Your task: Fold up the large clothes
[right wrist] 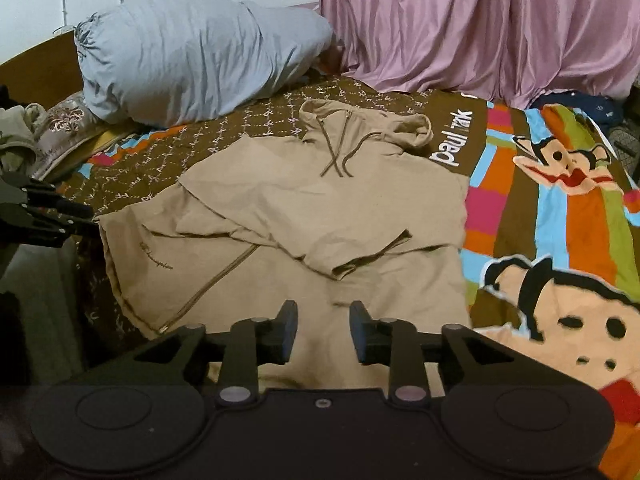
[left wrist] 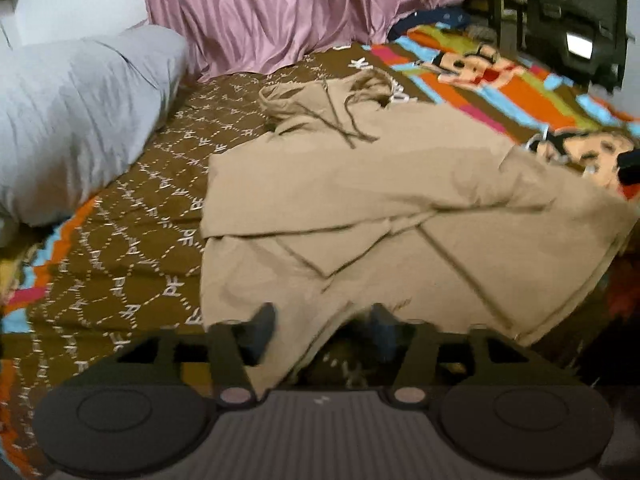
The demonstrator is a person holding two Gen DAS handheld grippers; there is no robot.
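A tan hoodie [left wrist: 360,200] [right wrist: 320,208] lies flat on the bed, hood and drawstrings at the far end, both sleeves folded across its chest. In the left wrist view my left gripper [left wrist: 322,330] hovers over the near hem with its jaws wide apart; cloth lies under and between the fingers, but the pads do not press on it. My right gripper [right wrist: 324,332] stands open over the other part of the hem, with a narrower gap and nothing clamped. The left gripper [right wrist: 60,216] also shows at the hoodie's left edge in the right wrist view.
The patterned brown bedspread [left wrist: 120,260] [right wrist: 560,200] carries cartoon figures. A grey pillow [left wrist: 80,120] [right wrist: 192,60] lies at the head end, and a pink curtain [left wrist: 280,12] [right wrist: 480,20] hangs behind. A black chair [left wrist: 576,20] stands beyond the bed.
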